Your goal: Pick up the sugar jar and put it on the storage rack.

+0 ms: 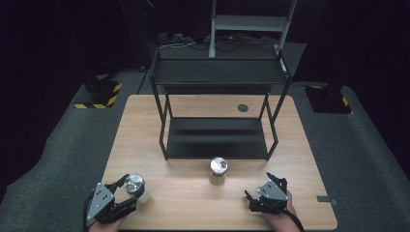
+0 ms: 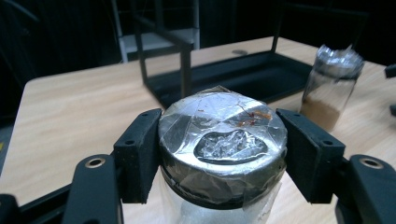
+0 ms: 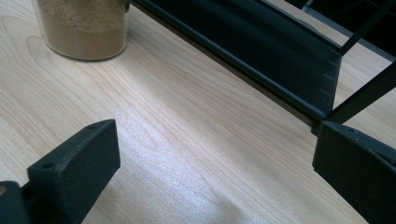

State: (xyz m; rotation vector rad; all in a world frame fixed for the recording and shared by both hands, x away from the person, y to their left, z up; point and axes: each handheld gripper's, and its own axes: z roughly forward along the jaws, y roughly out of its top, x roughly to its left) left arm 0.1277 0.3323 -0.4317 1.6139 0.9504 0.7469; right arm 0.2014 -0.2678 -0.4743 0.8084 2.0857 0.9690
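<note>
- Broadly, the light wooden desk (image 1: 193,193) carries everything, and the black two-tier metal shelf rack (image 1: 217,111) stands on its far half, both tiers bare.
- Next in size, the left gripper (image 1: 126,189) sits at the desk's near left corner, its jaws pinching the clear glass jar with a tape-wrapped silver metal lid (image 2: 223,140); the pads press on opposite sides of the lid's rim.
- That jar looks rigid and breakable, with smooth glass below the lid; the taped lid gives the pads a less slippery surface, so the rim is a sound place to hold, provided the lid sits tight on the glass.
- I cannot see what this jar holds, so its weight is hard to judge.
- At the near right, the right gripper (image 1: 257,189) rests with its jaws spread over bare wood.
- Smallest, a second clear jar with brown powder (image 1: 218,171) stands just before the rack, apart from both grippers.
</note>
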